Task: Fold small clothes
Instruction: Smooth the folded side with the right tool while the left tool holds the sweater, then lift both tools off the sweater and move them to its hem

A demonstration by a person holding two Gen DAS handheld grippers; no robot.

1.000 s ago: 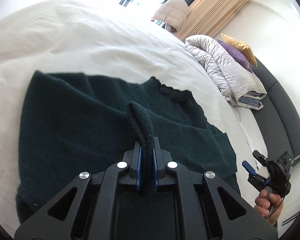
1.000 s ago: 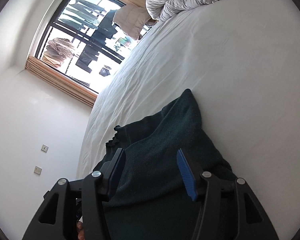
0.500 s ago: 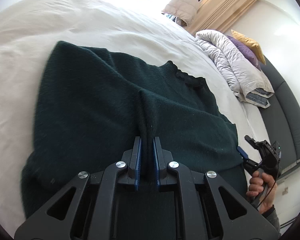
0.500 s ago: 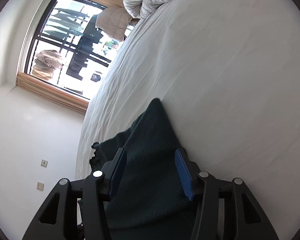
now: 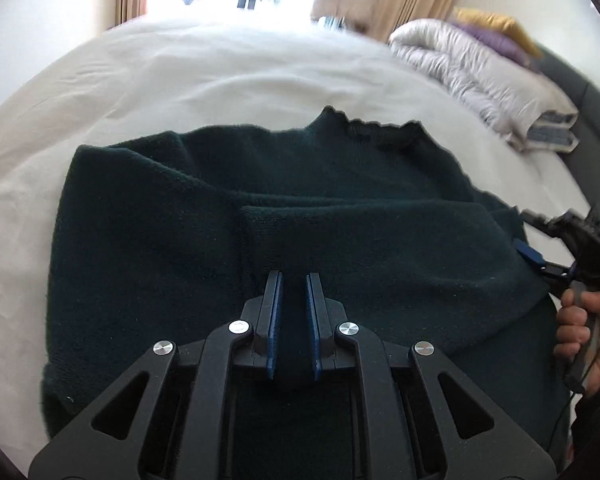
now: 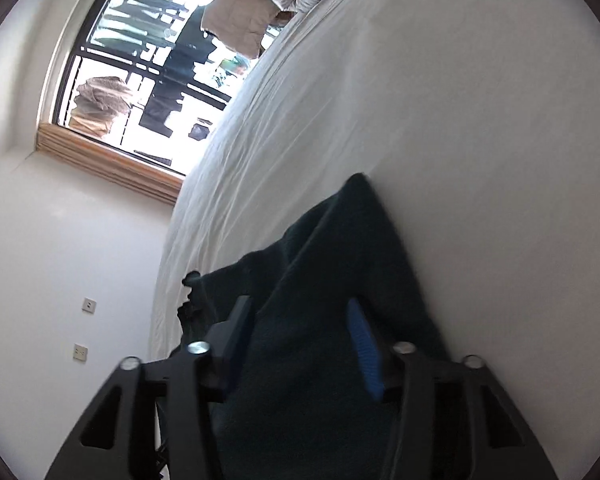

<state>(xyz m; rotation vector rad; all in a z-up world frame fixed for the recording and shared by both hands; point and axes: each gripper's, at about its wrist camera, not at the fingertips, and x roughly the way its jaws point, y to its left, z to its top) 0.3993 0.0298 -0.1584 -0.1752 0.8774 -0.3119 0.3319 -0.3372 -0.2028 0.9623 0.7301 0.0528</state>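
I've got the dark green knitted sweater (image 5: 340, 216) lying flat-ish on the white-sheeted bed (image 5: 204, 76), scalloped neckline at 12 o'clock. One sleeve/side panel is already brought across the body, its folded edge running toward 3 o'clock. So I judge the 1st fold is basically laid; the other side at 9 o'clock is still spread out, and the bottom-to-top fold isn't done.

Left tool (image 5: 292, 284) is nearly shut w/ a narrow slot between the blue pads; dark knit fills that slot, so I read it as pinching the sweater.

Right tool (image 6: 300, 320) at 3 o'clock is closing, knit between the jaws; pads not clearly pressing yet. My hand (image 5: 580, 328) grips its handle.
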